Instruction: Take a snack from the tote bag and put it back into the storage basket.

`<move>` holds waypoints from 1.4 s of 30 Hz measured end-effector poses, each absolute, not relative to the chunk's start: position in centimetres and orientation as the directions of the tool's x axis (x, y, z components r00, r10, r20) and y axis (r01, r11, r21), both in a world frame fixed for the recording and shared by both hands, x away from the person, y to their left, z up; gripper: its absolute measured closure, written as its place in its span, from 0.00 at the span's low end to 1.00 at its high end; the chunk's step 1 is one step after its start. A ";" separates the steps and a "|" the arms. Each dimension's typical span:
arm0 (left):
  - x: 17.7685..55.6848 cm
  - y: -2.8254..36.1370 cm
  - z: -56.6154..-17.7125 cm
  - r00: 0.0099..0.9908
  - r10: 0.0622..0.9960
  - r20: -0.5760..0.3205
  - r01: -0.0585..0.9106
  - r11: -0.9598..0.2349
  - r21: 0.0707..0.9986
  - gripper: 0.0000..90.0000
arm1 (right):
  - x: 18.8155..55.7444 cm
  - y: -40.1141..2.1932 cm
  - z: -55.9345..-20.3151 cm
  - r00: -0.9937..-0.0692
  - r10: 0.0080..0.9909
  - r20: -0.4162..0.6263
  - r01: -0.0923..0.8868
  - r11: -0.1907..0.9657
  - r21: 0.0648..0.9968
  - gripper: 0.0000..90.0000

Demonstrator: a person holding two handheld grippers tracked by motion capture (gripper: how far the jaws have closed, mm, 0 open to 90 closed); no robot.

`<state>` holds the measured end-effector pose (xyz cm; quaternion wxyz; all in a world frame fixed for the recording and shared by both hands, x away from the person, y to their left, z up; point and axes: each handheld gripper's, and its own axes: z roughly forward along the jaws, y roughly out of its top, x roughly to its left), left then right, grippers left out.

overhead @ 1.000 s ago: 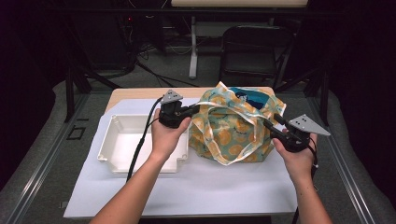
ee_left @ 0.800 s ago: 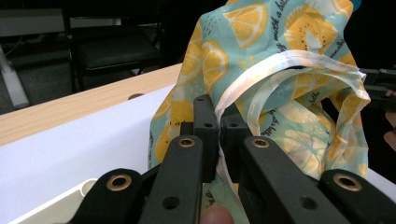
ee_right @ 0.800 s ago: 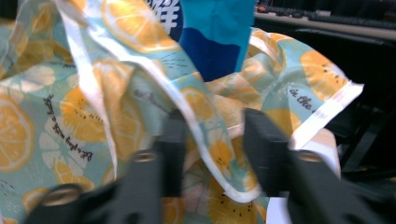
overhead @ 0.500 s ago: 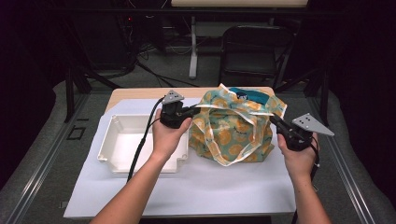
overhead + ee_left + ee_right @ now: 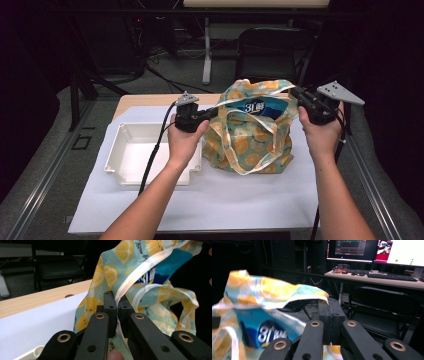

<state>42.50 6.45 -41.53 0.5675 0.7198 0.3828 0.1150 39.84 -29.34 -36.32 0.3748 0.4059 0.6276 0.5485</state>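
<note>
A lemon-print cloth bag (image 5: 250, 142) stands in the middle of the white sheet, its mouth held wide. A blue packet (image 5: 260, 107) with white lettering shows inside it. My left gripper (image 5: 214, 113) is shut on the bag's left rim. In the left gripper view the jaws are pinching the cream trim (image 5: 116, 298) of the bag (image 5: 107, 270). My right gripper (image 5: 296, 94) is shut on the bag's right rim, held higher. In the right gripper view the rim of the bag (image 5: 272, 293) runs into my shut gripper (image 5: 328, 305), with the blue packet (image 5: 265, 330) below it.
A white tray (image 5: 116, 150) sits on the sheet, left of the bag and under my left forearm. The wooden table edge (image 5: 150, 100) lies behind it. A black chair (image 5: 272, 50) stands beyond the table. A desk with monitors (image 5: 372, 250) and a keyboard is farther back.
My right gripper has risen with the bag's right rim. The bag now stands taller, its mouth is wider, and the blue packet shows more. My left gripper has barely moved.
</note>
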 end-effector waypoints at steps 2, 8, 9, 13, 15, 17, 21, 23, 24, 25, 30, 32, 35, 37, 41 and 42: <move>42.5 6.6 -41.5 0.670 0.692 -0.269 0.413 -0.047 0.909 0.98 | 40.5 -29.0 -35.5 -0.396 0.917 -0.038 0.098 0.084 0.992 1.00; 43.2 7.2 -41.3 0.619 0.705 -0.346 0.443 0.051 0.895 0.97 | 42.6 -27.5 -34.8 -0.424 0.903 -0.063 0.141 0.135 0.981 1.00; 43.5 7.3 -41.5 0.598 0.713 -0.367 0.467 0.062 0.882 0.98 | 43.0 -27.4 -35.1 -0.423 0.904 -0.056 0.156 0.133 0.979 1.00; 44.3 6.9 -42.9 0.555 0.739 -0.382 0.578 -0.013 0.816 1.00 | 44.4 -28.0 -36.9 -0.416 0.909 -0.002 0.241 0.113 0.964 1.00; 44.4 6.7 -43.8 0.554 0.749 -0.363 0.603 -0.060 0.796 1.00 | 44.7 -28.5 -37.3 -0.421 0.907 0.020 0.260 0.100 0.960 1.00; 44.4 6.5 -44.5 0.551 0.751 -0.363 0.623 -0.082 0.778 1.00 | 45.0 -29.4 -38.2 -0.425 0.903 0.065 0.294 0.070 0.953 0.99; 43.6 5.4 -45.5 0.579 0.764 -0.284 0.612 -0.178 0.770 1.00 | 45.2 -30.5 -40.3 -0.415 0.903 0.108 0.360 0.054 0.931 0.99; 43.2 5.1 -45.9 0.593 0.769 -0.241 0.602 -0.224 0.767 1.00 | 45.2 -30.7 -41.8 -0.406 0.907 0.111 0.389 0.061 0.919 0.99; 43.1 4.9 -46.1 0.596 0.772 -0.223 0.602 -0.245 0.760 1.00 | 45.1 -30.8 -42.5 -0.402 0.908 0.115 0.404 0.063 0.913 0.98; 43.0 4.8 -46.3 0.601 0.772 -0.207 0.596 -0.261 0.759 1.00 | 45.0 -30.9 -43.3 -0.399 0.909 0.121 0.417 0.063 0.907 0.98; 42.6 4.2 -47.2 0.618 0.766 -0.179 0.606 -0.319 0.728 0.99 | 44.3 -31.5 -46.2 -0.388 0.900 0.197 0.474 0.012 0.881 0.71; 42.5 4.1 -47.4 0.620 0.766 -0.172 0.607 -0.329 0.723 0.99 | 43.7 -32.0 -46.4 -0.385 0.890 0.244 0.475 -0.036 0.879 0.62; 42.2 4.2 -47.7 0.623 0.765 -0.166 0.605 -0.336 0.722 0.98 | 42.4 -32.9 -46.0 -0.365 0.891 0.270 0.450 -0.085 0.889 0.57; 42.0 4.2 -47.9 0.625 0.762 -0.167 0.605 -0.338 0.721 0.98 | 41.3 -33.2 -45.6 -0.370 0.890 0.267 0.431 -0.090 0.898 0.55; 41.5 4.2 -48.0 0.634 0.753 -0.176 0.598 -0.332 0.730 0.94 | 38.9 -33.0 -45.2 -0.376 0.903 0.210 0.387 -0.053 0.921 0.54; 41.4 4.3 -47.9 0.637 0.752 -0.171 0.590 -0.333 0.736 0.92 | 38.3 -32.9 -45.2 -0.382 0.902 0.199 0.370 -0.047 0.928 0.53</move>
